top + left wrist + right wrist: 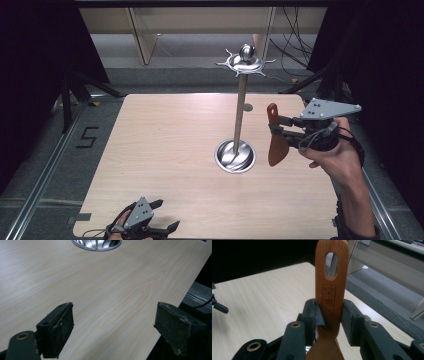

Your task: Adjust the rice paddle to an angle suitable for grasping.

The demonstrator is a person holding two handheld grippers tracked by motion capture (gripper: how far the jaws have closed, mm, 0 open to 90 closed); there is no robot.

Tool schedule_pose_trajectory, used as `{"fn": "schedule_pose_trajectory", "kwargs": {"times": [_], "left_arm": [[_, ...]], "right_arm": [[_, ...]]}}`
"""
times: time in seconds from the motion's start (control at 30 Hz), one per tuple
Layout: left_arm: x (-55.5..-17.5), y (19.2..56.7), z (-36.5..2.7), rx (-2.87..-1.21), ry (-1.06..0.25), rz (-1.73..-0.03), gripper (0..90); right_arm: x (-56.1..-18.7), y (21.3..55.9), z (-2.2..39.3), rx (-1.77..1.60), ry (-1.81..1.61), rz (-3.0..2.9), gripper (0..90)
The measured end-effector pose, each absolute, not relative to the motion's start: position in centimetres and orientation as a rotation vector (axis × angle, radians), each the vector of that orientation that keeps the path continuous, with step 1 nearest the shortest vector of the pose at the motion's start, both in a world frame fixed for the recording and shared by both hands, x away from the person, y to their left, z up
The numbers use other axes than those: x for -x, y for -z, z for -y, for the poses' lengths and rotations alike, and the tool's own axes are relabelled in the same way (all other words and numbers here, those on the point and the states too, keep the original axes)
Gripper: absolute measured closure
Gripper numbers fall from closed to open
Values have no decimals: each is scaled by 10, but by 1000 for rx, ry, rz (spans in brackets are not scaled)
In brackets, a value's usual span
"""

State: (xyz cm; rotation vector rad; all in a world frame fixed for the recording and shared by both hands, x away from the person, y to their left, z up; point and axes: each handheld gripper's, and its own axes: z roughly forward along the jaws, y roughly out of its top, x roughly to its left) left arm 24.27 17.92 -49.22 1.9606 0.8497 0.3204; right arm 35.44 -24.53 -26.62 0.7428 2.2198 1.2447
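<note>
The right gripper (273, 125) was clamped on a wooden spatula (276, 142), its jaws pressed against both sides of the handle. In the high view the spatula hung upright in the air above the right part of the bench (165, 150), handle end up and broad blade down, just beside the round metal base (235, 156) of a stand and apart from it. The person's right hand (337, 155) carried the gripper from the right edge of the bench, with the grey plate (327, 108) on top.

In the right gripper view the spatula (332, 290) rose straight between the two black pads (310, 315), which gripped it below a long slot cut through the handle end. A small stamped mark sat on the wood just above the grip. Through the slot a strip of the stand's pole showed.

The stand stood near the middle of the bench: a thin upright pole (240, 107) rose from the base to a shiny top piece (245, 62) with short hooks around its rim and a ball on top.

The left gripper (167, 217) rested low at the near left edge of the bench, well apart from the stand and the spatula. Its jaws stood wide apart with nothing between them. In the left gripper view its two pads (58, 332) framed bare wood, and the rim of the base (96, 245) showed at the top.
</note>
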Motion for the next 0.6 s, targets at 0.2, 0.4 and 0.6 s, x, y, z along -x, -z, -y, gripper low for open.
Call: {"fn": "schedule_pose_trajectory", "kwargs": {"times": [0.2,0.4,0.6], "left_arm": [[-242,492,-179,-1962,-322,-847,149],[-244,492,-180,-1988,-336,-813,149],[-244,491,-181,-2006,-345,-813,149]], "right_arm": [[-354,250,244,-752,-1277,-2202,673],[-358,236,244,-729,-1312,-2176,673],[-364,226,237,-696,-1312,-2141,673]]}}
